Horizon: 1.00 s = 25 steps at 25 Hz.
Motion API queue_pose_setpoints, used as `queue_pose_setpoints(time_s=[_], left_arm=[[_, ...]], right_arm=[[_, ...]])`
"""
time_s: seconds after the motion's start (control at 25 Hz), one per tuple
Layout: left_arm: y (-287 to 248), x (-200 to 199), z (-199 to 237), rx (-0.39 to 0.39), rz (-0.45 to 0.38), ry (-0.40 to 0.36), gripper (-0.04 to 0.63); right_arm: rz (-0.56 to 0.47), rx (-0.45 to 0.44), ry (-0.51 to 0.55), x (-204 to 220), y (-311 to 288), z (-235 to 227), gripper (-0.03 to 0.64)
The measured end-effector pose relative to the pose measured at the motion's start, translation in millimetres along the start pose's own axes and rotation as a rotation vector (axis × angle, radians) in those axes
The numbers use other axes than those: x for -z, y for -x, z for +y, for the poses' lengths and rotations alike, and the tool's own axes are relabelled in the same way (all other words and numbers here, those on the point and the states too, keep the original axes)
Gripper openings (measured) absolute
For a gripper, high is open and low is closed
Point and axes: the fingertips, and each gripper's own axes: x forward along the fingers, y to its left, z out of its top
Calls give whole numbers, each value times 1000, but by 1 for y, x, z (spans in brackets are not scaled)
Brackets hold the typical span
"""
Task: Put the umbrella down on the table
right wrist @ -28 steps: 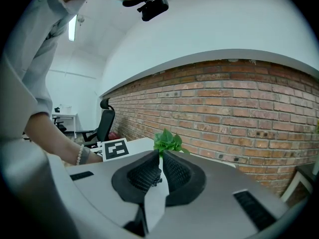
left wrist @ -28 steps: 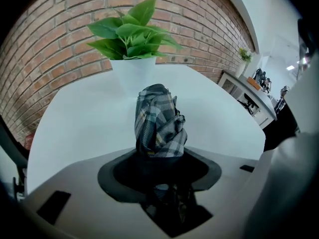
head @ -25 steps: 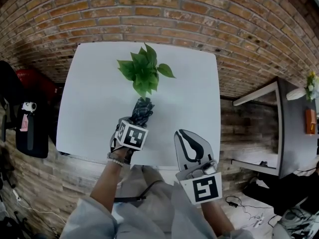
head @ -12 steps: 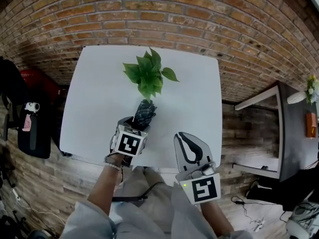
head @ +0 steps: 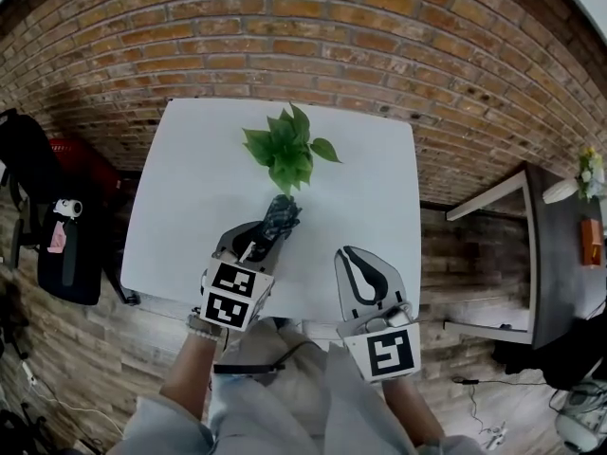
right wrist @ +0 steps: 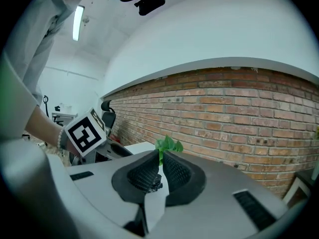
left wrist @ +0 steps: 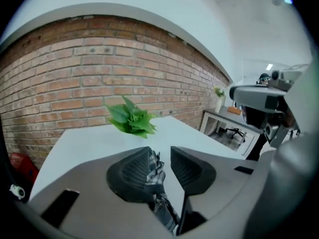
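Folded umbrella [head: 280, 213], crumpled plaid fabric, over the smooth white counter [head: 180, 188] near its front edge, long axis 7 to 1 o'clock, tip toward the leafy plant [head: 285, 147]. Left tool [head: 264, 235] has just been closing, now half-wide: fabric touches one ribbed pad, gap at the other. Right tool [head: 345, 254], at 4 o'clock, pinched together, empty.

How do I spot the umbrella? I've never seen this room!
Find the big white table that stands against the brick wall. A leafy green plant sits in the middle of it, and the umbrella is just on the near side of that plant, folded into a short bundle. It is the only dark, checked thing there, while the plant is bright green.
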Motion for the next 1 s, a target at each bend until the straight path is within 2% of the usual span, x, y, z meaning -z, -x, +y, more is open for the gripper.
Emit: queue_pose_setpoints(time_s=[0.12, 0.28, 0.44, 0.56, 0.84, 1.0], left_arm=[[21, -21, 0, -22, -94, 13, 71], [46, -39, -5, -32, -171, 4, 36], [65, -43, -16, -23, -197, -80, 26], [78, -49, -24, -17, -221, -116, 25], [111, -71, -29, -18, -326, -126, 20], [119, -77, -30, -16, -348, -126, 18]], right_arm=[[-20, 5, 6, -7, 5, 2, 54], [-40, 11, 14, -15, 12, 4, 54], [-59, 15, 22, -22, 17, 5, 54], [-69, 17, 23, -26, 20, 5, 54], [-92, 4, 41, -33, 23, 12, 54], [-112, -2, 50, -40, 21, 12, 54]])
